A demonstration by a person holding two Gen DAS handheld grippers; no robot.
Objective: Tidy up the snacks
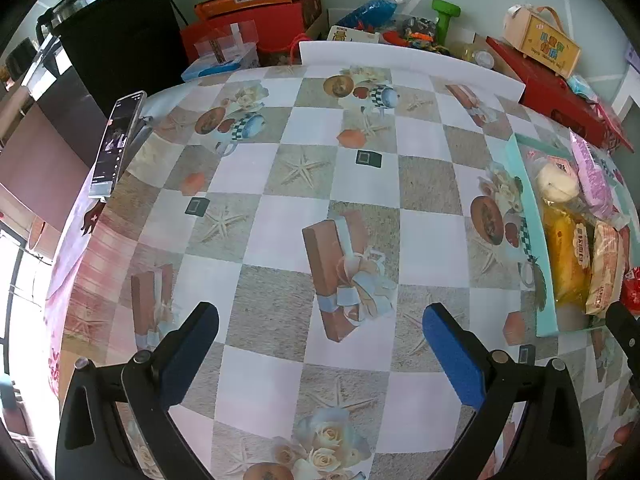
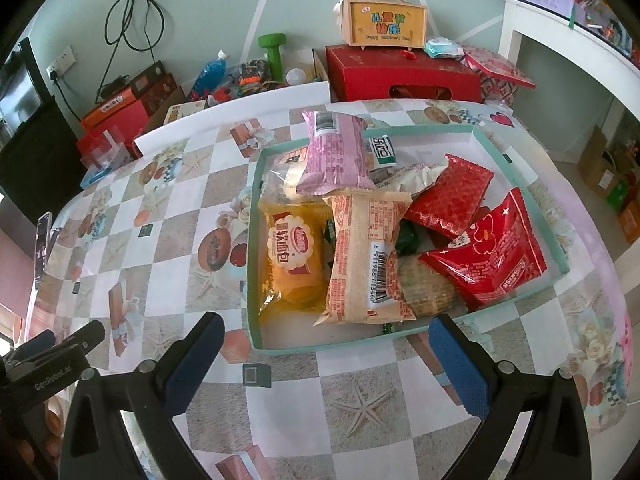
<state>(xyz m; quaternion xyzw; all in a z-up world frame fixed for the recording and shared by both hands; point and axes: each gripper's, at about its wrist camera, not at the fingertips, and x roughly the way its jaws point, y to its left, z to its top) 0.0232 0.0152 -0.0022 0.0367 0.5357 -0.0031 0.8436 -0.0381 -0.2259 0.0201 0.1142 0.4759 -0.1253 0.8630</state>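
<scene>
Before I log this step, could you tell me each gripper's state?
Left gripper: open, holding nothing.
Right gripper: open, holding nothing.

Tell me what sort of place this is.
Probably a room in a home: a table with a printed checkered tablecloth, a teal tray of packaged snacks, and gift boxes and a green dumbbell stacked against the wall.

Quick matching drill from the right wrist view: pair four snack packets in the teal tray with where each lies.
1. yellow bread packet
2. pink packet
3. beige barcode packet
4. red flower packet

a. right side of the teal tray
b. far end, on top of others
c. near left corner
d. middle, between yellow and red

Pairs: 1-c, 2-b, 3-d, 4-a
</scene>
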